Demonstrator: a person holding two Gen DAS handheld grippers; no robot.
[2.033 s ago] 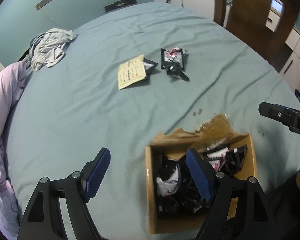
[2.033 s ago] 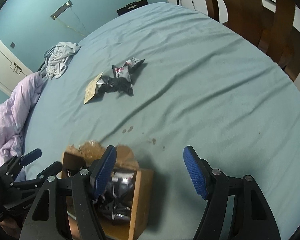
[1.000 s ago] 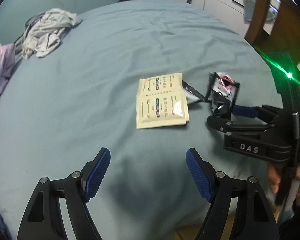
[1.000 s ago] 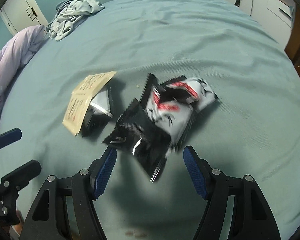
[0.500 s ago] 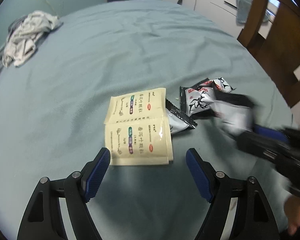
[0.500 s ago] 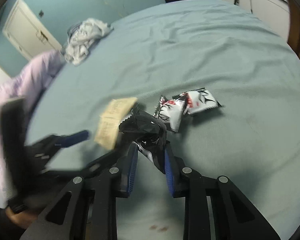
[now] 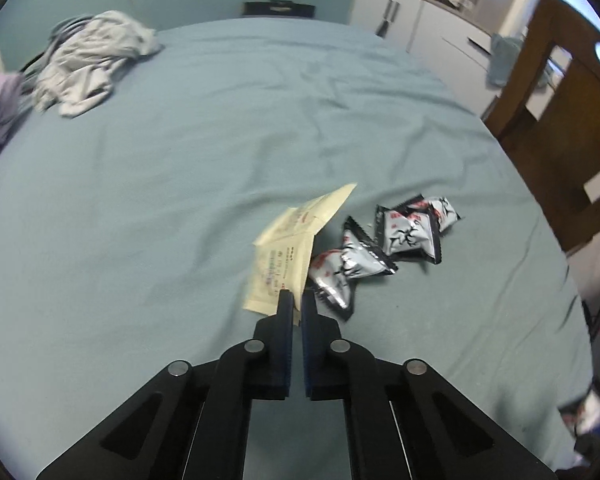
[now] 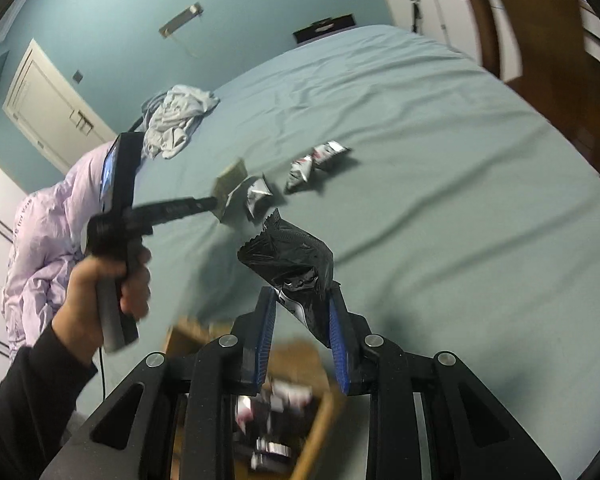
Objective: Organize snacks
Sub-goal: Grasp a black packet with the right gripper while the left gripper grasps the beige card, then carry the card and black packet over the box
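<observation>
A pair of cream sachets [image 7: 284, 256] lies on the blue bed sheet, its near edge lifted. My left gripper [image 7: 295, 300] is closing its jaws on that edge, and the pads press on it. Just right of the sachets lie three black-and-white snack packets [image 7: 348, 264], [image 7: 408, 232], [image 7: 444, 210]. In the right wrist view my right gripper [image 8: 302, 300] is shut on a crumpled black snack packet [image 8: 292, 252], held in the air above a cardboard box [image 8: 320, 428] with several packets inside. That view also shows the left gripper [image 8: 216, 202], held by a hand [image 8: 100, 284].
A pile of grey clothes [image 7: 88, 68] lies at the far left of the bed, beside a lilac duvet [image 8: 48, 232]. A wooden chair [image 7: 560, 128] stands off the right edge, with white cabinets [image 7: 420, 28] behind it. A white door [image 8: 52, 116] is in the far wall.
The left gripper's jaws went from wide open to shut on the cream sachets, tilting them up. The right gripper drew back with the black packet, from the pile to above the box.
</observation>
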